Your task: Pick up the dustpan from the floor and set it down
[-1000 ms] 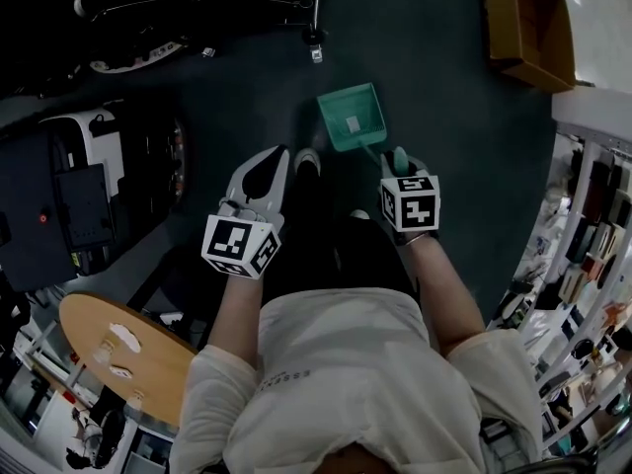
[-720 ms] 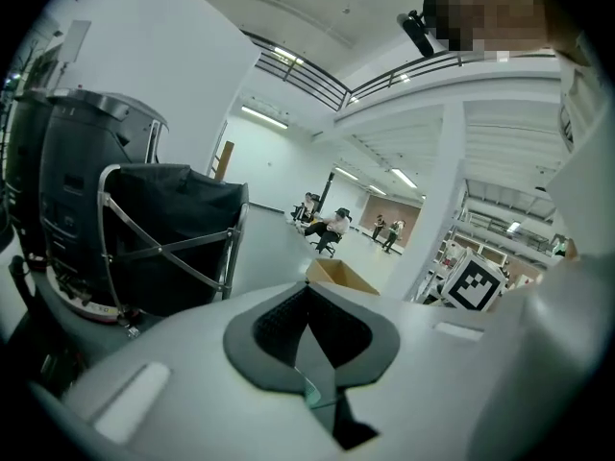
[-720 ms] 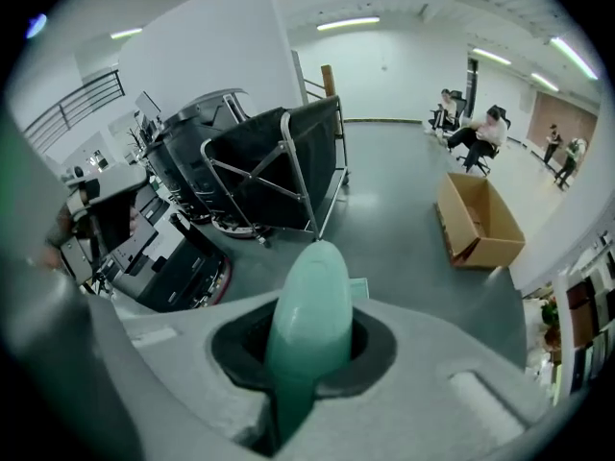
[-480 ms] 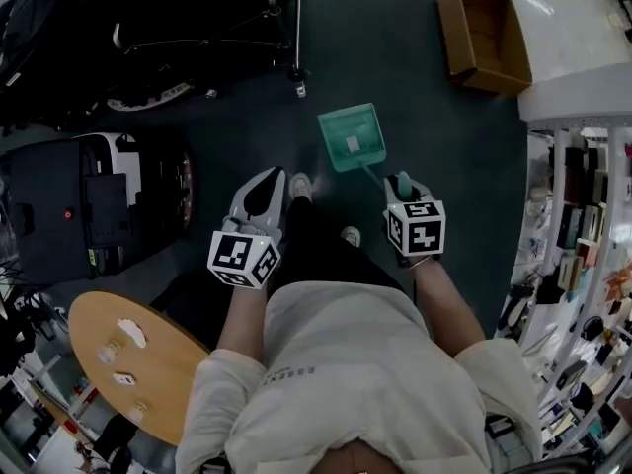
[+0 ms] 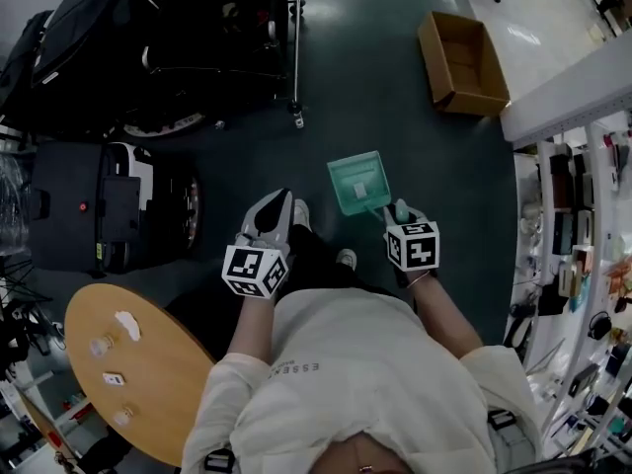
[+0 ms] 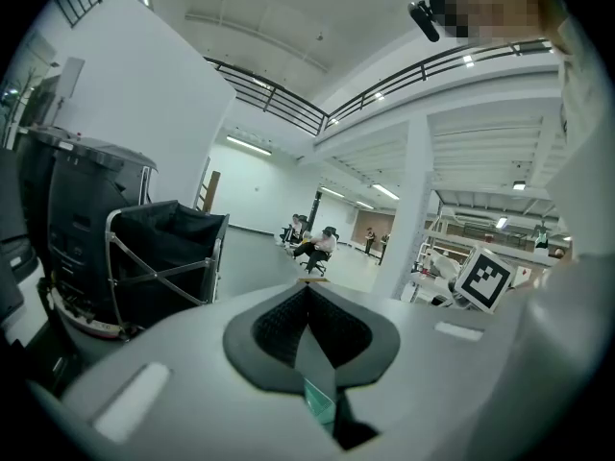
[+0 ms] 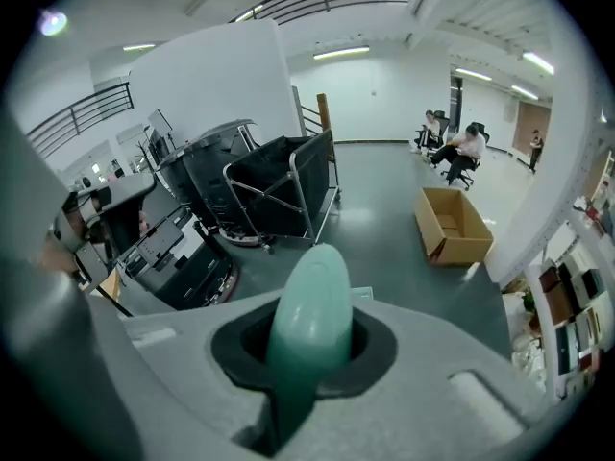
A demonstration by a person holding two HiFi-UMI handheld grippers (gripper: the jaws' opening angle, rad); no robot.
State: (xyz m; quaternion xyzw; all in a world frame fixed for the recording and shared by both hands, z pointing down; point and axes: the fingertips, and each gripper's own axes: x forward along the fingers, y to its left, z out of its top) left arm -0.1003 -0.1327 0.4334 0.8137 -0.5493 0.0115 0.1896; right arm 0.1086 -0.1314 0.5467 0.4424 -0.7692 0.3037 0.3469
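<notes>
The green dustpan [image 5: 357, 183] hangs above the dark floor, pan end away from me. Its rounded handle [image 7: 309, 315] sticks up between the right gripper's jaws. My right gripper [image 5: 398, 211] is shut on that handle, just in front of my body on the right. The left gripper [image 5: 275, 205] is held at about the same height to the left of the dustpan, apart from it. Its black pads [image 6: 288, 327] meet along a seam with nothing between them. My shoes show below, between the two grippers.
An open cardboard box [image 5: 461, 62] lies on the floor ahead to the right, beside a white counter [image 5: 563, 92]. A black frame cart [image 5: 222, 38] and a black-and-white machine [image 5: 99, 210] stand on the left. A round wooden table [image 5: 128, 363] is near left, and shelves [image 5: 583, 255] line the right.
Both grippers have risen and the dustpan has come up with the right one. The floor looks farther away, and more of the box, the cart and the table shows.
</notes>
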